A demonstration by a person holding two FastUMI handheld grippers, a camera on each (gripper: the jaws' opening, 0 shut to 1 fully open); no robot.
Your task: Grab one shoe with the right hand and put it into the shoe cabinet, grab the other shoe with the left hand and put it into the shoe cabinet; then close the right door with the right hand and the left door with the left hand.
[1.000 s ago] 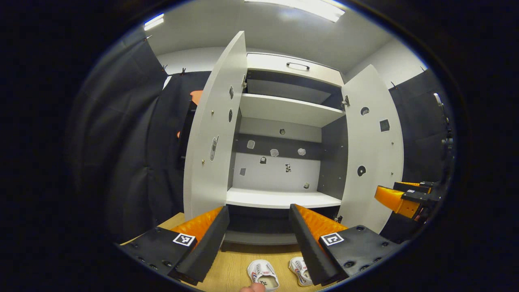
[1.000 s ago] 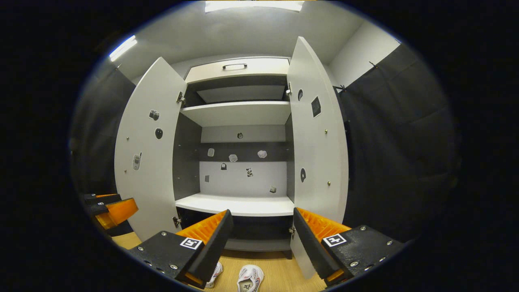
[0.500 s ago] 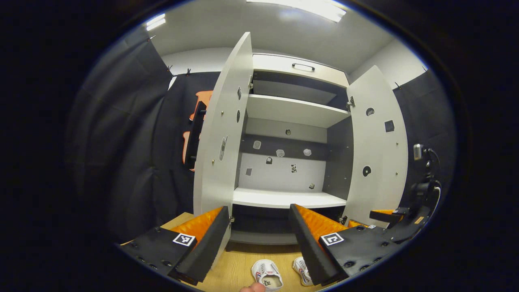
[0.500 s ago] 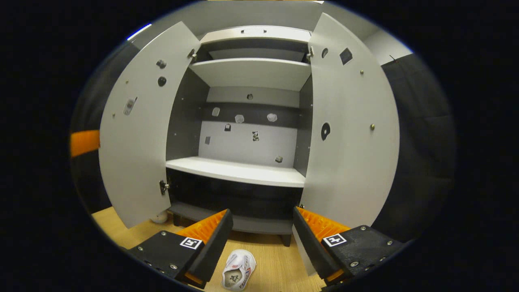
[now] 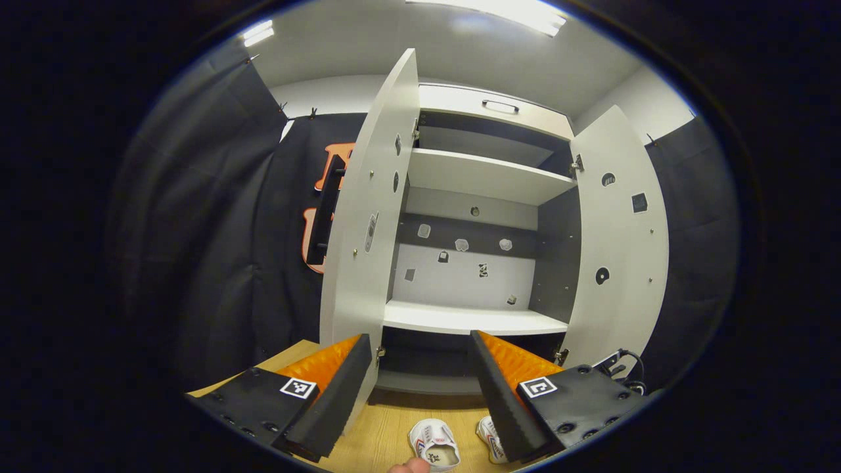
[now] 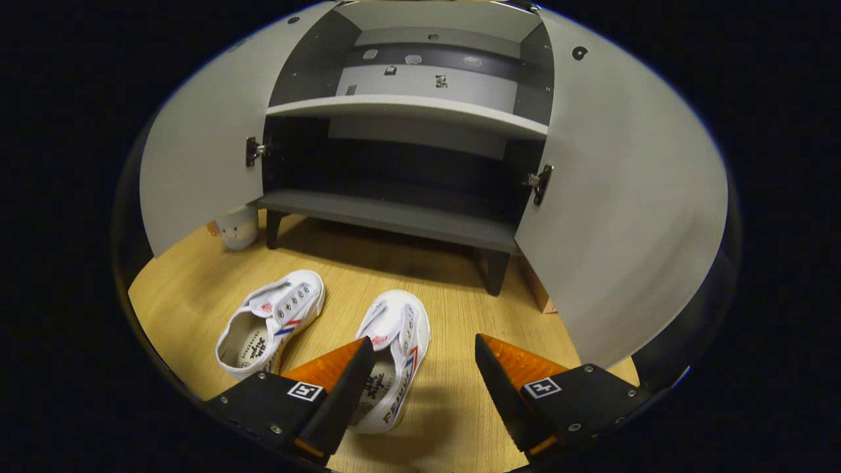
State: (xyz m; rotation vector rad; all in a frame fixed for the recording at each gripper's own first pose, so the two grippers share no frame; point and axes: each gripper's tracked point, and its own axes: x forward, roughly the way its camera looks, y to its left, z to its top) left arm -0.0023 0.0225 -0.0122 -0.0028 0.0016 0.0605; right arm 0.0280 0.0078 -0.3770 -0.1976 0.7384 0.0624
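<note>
Right gripper view: right hand-held gripper (image 6: 424, 368) spread, its finger (image 6: 341, 387) partly hiding nearer shoe (image 6: 394, 355).

Right shoe (image 6: 393, 358) heel hidden behind right tongs (image 6: 420, 387) finger; stickers unreadable.

Wooden floor (image 6: 453, 420); small round white figurine with a drawn face (image 6: 237, 227) standing on it at far left; black curtain (image 5: 217, 217) hanging along the booth sides; white ceiling (image 5: 394, 46) with lit strip lights (image 5: 506, 10); black cable loop (image 5: 627, 368) at lower right.
</note>
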